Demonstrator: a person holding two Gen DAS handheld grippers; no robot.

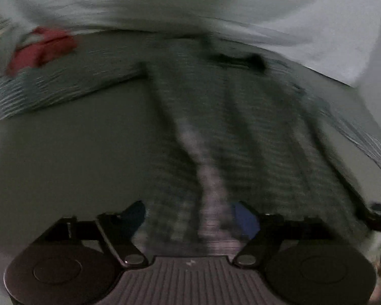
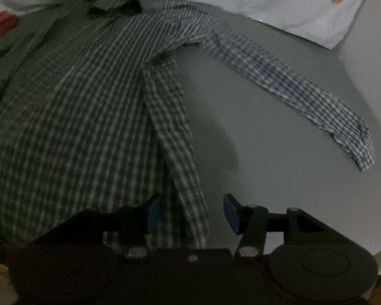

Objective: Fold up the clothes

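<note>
A checked long-sleeved shirt [image 2: 89, 106] lies spread on the grey-green surface [image 2: 279, 152], one sleeve [image 2: 292, 84] stretched out to the right. The right gripper [image 2: 193, 213] is released, its blue pads straddling the shirt's lower side edge — nothing pinched. The left gripper [image 1: 188, 218] (badly blurred view) also stands apart over the fabric, near the hem.

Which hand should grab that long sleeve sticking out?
Probably the right. The sleeve stretches out on the right tool's side of the shirt; the left tool hovers over the shirt's middle.
</note>
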